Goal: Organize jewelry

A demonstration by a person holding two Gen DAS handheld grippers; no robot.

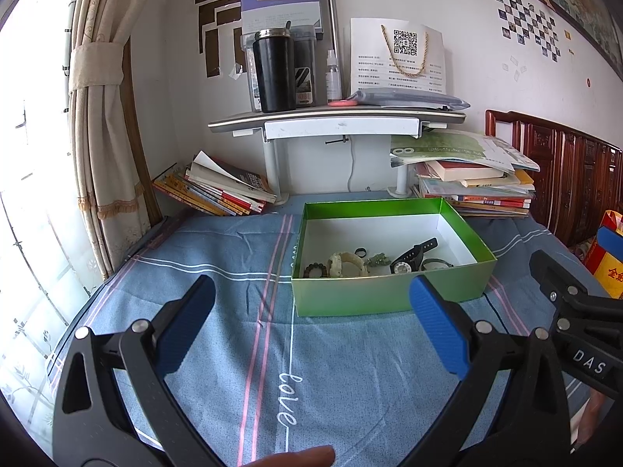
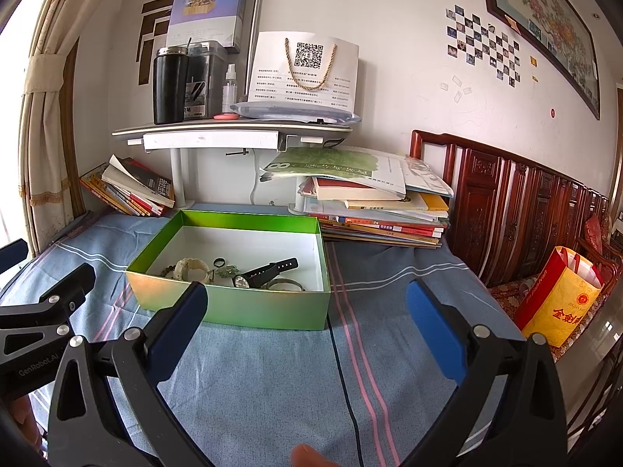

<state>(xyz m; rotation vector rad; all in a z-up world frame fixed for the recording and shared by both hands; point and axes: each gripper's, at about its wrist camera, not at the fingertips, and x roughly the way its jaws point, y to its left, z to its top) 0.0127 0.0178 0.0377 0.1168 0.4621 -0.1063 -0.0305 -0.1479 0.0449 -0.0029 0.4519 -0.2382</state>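
Fingertip skin [image 1: 300,457] shows at the bottom edge of the left wrist view, just under the left gripper [image 1: 311,323]; its blue-padded fingers [image 1: 438,325] stand wide apart, holding nothing, above the striped blue cloth [image 1: 233,350] on the tabletop; the right gripper [image 2: 305,325] hangs likewise, fingers [image 2: 434,329] spread and empty, low in its own frame; each gripper's black body shows at the edge of the other's view; a green box [image 1: 385,297], lidless with a white inside, sits at centre frame beyond both; along its near wall lie a black watch [image 1: 412,258], a pale bangle [image 1: 348,262], a dark bead bracelet [image 1: 315,270], a small black ring [image 1: 360,252], a green trinket [image 1: 377,260] and a thin bangle [image 1: 436,264].
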